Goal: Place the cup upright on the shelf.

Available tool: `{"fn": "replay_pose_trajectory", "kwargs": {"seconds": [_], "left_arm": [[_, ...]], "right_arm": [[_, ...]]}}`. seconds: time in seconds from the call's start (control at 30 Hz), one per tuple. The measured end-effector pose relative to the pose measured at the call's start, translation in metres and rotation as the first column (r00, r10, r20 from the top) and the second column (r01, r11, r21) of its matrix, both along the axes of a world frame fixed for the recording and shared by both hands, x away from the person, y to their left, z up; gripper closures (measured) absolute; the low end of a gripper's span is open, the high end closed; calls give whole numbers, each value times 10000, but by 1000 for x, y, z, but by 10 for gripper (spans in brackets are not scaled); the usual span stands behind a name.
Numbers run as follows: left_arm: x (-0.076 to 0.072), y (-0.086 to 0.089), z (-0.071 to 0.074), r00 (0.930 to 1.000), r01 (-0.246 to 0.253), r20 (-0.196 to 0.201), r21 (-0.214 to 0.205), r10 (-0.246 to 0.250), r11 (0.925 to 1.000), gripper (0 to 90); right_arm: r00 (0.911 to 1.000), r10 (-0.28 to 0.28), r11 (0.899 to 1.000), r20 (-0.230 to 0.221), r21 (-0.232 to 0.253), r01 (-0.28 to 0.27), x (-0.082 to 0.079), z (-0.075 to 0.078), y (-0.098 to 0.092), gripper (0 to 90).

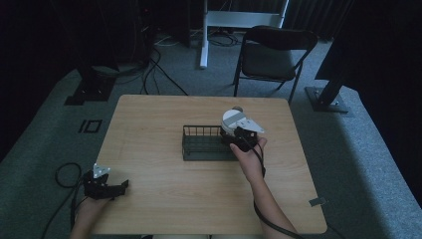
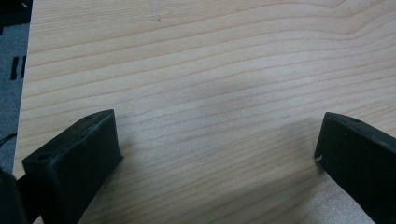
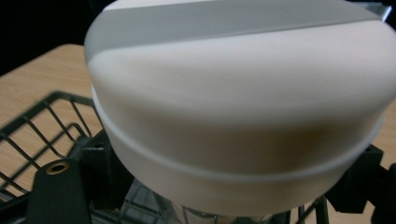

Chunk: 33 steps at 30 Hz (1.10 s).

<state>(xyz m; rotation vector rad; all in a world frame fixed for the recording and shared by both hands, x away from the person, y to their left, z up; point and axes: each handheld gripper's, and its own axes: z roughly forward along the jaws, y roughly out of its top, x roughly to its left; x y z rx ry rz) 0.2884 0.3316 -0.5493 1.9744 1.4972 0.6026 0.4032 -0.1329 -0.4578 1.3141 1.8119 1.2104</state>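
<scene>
A black wire basket [image 1: 204, 144] sits mid-table. My right gripper [image 1: 242, 137] is over its right end, shut on a white round container [image 1: 231, 119] with a grey band across its top. In the right gripper view the container [image 3: 233, 107] looms large between the two black jaws of the right gripper [image 3: 215, 186], with the basket's wire wall [image 3: 42, 126] below and to the left. My left gripper [image 1: 112, 186] rests at the table's front left corner. It stands open over bare wood, with nothing between the jaws of the left gripper [image 2: 215, 149].
The wooden table [image 1: 149, 124] has bare room on the left and front. A dark folding chair [image 1: 273, 55] stands behind the far edge. Black stand bases [image 1: 89, 89] and cables [image 1: 64, 174] lie on the grey carpet.
</scene>
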Motion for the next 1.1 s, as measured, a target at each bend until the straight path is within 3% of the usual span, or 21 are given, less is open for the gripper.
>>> {"fn": "replay_pose_trajectory", "kwargs": {"seconds": [0.27,0.6,1.1], "left_arm": [[0,0,0,10000,-1,1,2,1,10000,2],[0,0,0,10000,-1,1,1,1,10000,2],[0,0,0,10000,0,0,0,0,10000,2]], "right_arm": [[9989,-20,10000,-477,-29,19,3,-7,3,183],[9960,74,9990,-886,-441,-113,7,-15,9,184],[9969,86,9964,-777,-834,-151,5,-18,11,183]]}}
